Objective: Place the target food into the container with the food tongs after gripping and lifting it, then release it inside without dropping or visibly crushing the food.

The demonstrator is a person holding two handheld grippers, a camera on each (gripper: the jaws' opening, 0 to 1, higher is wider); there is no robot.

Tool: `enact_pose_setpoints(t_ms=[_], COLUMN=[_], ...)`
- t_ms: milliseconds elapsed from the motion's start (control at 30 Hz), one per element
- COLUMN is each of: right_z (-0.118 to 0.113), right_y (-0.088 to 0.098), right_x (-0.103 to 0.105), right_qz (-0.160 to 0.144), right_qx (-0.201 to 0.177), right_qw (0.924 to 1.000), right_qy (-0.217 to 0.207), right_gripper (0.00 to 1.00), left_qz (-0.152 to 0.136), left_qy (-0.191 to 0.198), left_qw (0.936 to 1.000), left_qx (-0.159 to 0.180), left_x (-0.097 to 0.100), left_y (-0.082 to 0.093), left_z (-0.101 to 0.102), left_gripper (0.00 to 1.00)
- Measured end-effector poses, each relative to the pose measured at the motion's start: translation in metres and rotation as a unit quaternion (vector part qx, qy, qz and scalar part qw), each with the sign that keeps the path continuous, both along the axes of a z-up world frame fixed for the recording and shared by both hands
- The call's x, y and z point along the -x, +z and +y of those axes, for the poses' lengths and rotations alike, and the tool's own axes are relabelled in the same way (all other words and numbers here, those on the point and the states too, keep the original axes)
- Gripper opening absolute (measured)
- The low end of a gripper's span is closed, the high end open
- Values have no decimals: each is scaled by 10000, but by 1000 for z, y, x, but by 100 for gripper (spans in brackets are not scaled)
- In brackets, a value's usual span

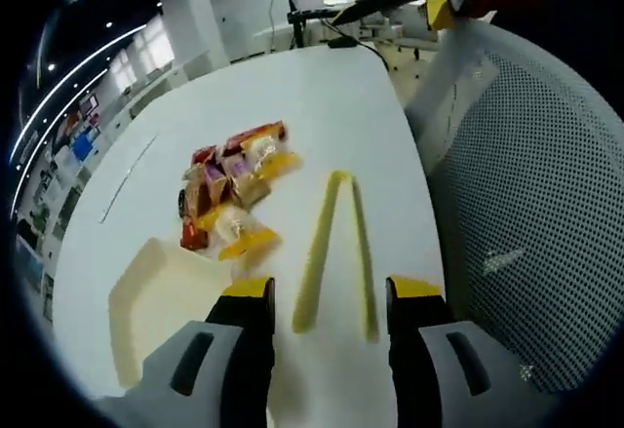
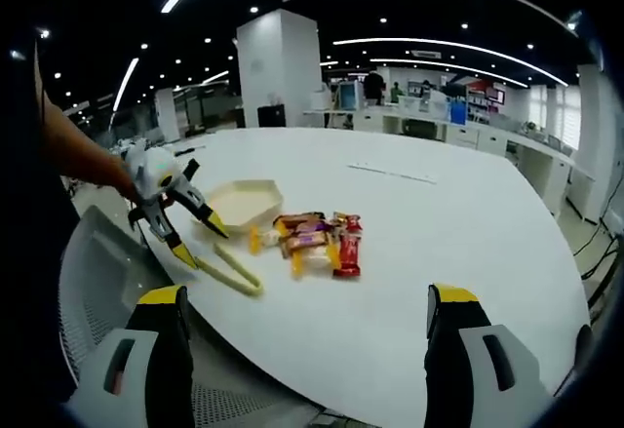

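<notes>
Snack packets, wrapped in red, yellow and brown, lie in a loose heap on the white table; I see the same heap from my right gripper view, near the table's near edge. Just beside the heap sits the pale, shallow container, many-sided in outline, with one packet lying close against its rim. In the right gripper view that container sits just behind the heap.

On the other side of the packets, the yellow food tongs lie flat on the table, arms spread in a narrow V, touching nothing that I can make out. My left gripper hangs over them with its yellow-tipped jaws spread wide, one tip to either side of the tongs' open ends, gripping nothing. From the right gripper view I see this left gripper gaping just above the tongs.

My right gripper is held back off the table edge, jaws wide apart and empty. A mesh-backed chair stands against the table's edge.
</notes>
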State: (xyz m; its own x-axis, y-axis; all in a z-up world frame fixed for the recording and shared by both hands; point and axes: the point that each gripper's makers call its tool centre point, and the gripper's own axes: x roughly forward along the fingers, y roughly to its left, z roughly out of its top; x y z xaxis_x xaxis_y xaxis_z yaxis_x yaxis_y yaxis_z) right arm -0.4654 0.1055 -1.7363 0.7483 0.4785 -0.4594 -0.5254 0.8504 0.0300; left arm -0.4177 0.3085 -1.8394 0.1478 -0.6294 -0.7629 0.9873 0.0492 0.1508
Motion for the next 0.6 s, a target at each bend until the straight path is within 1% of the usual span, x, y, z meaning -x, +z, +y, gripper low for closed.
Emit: enact_pose_setpoints(t_ms=[33,133,167,200,233,267,333,400,433,467,533,567,600], right_z=[0,-1,-1,-1,-1,-1,-1,-1,-1,-1,-1,-1,-2], right_y=[-1,-1,-2,-2,-1,-1,0,-1,-1,-1,-1,0,-1], right_x=[1,3,3,3,4,4,4,4,4,4,3,3,2], right_qz=[9,39,50,54,58,62,48,76,81,88,92,92,90], right_qx=[6,5,11,19,20,19,11,8,16,15,9,10,21], right_qw=[10000,10000,10000,10000,10000,10000,10000,10000,10000,10000,10000,10000,10000], right_qy=[1,-18,-23,-22,-17,-16,-26,-34,-28,-23,-21,-20,-15], right_gripper=[100,100,100,100,100,100,100,100,100,100,100,100,100], left_qz=[7,195,246,321,449,275,259,126,126,29,30,-7,41], left_qy=[16,121,139,164,286,155,110,46,68,85,163,203,268], left_qw=[10000,9997,9996,9992,9984,9995,9996,9999,9998,9998,9996,9995,9994], left_qx=[-8,-23,-58,-197,163,-71,-70,-85,-113,-172,-215,-237,-232], left_x=[-1,-1,-1,1,3,-1,-2,-3,-2,-5,-8,-11,-12], left_y=[-2,-9,-13,-17,-12,-12,-11,-12,-12,-11,-11,-11,-11], left_z=[0,1,3,7,-3,4,6,6,5,7,7,7,8], left_gripper=[40,41,38,34,32,28,25,19,16,12,6,4,4])
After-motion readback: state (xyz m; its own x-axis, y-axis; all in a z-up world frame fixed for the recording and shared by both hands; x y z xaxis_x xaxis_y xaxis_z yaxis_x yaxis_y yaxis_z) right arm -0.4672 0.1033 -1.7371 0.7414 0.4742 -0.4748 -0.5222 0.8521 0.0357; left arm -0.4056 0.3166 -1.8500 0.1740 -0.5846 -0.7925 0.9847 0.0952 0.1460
